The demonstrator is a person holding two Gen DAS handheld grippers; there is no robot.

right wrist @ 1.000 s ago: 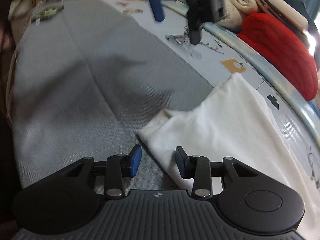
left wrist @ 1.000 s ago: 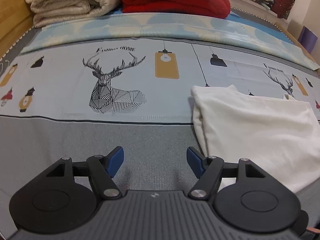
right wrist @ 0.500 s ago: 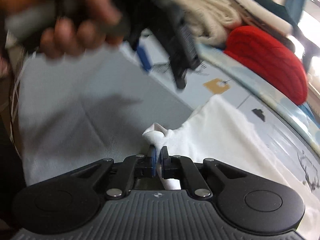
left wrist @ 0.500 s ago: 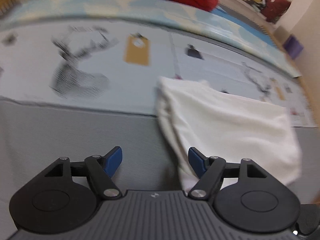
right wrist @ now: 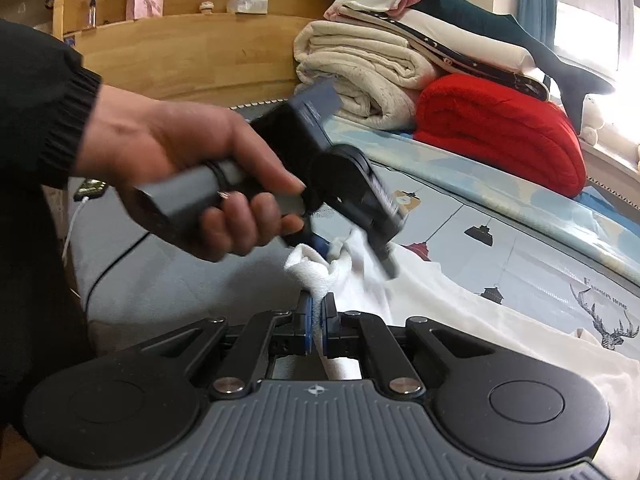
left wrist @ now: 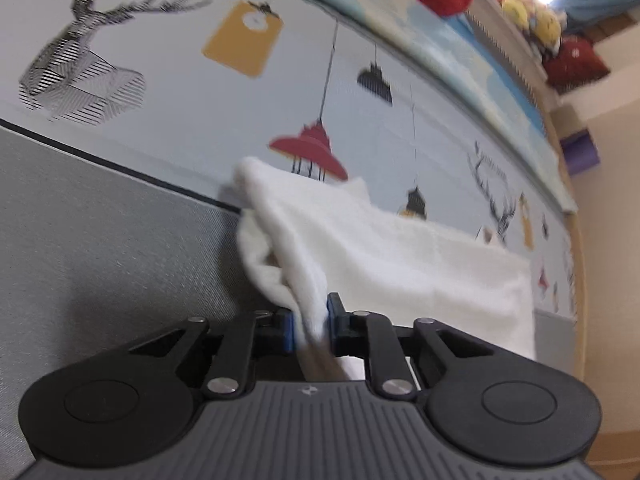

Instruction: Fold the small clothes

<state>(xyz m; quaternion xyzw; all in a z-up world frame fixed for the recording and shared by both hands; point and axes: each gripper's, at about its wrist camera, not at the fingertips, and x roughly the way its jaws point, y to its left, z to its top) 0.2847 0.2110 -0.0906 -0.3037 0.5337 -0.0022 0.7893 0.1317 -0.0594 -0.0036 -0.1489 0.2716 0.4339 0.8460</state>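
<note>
While both tools bite the same white cloth (left wrist: 400,256), it lies spread on the bed sheet (left wrist: 120,264) ahead of them.

From the left wrist view, the left gripper (left wrist: 311,322) has just been closing, and now its two blue pads (left wrist: 286,328) squeeze a bunched fold of the cloth between them. Just past the tips the cloth puffs up in a soft lump, then spreads flat ahead and to the right. Ahead and to the left, on the printed part of the sheet, is a deer drawing (left wrist: 80,68). Straight ahead there is a red lamp drawing (left wrist: 310,148), touching the far edge of the cloth.

From the right wrist view, the right gripper (right wrist: 316,324) is pinched tight on a rolled corner of the cloth (right wrist: 312,276), which sticks up between its pads. Just ahead of the tips a hand (right wrist: 180,168) in a black sleeve (right wrist: 36,112) holds the left gripper (right wrist: 324,246), which bites the cloth close by. The rest of the cloth spreads away to the right. Far ahead there is a red blanket (right wrist: 500,132), a stack of cream blankets (right wrist: 360,76) beside it, and a wooden headboard (right wrist: 192,52) further left.
</note>
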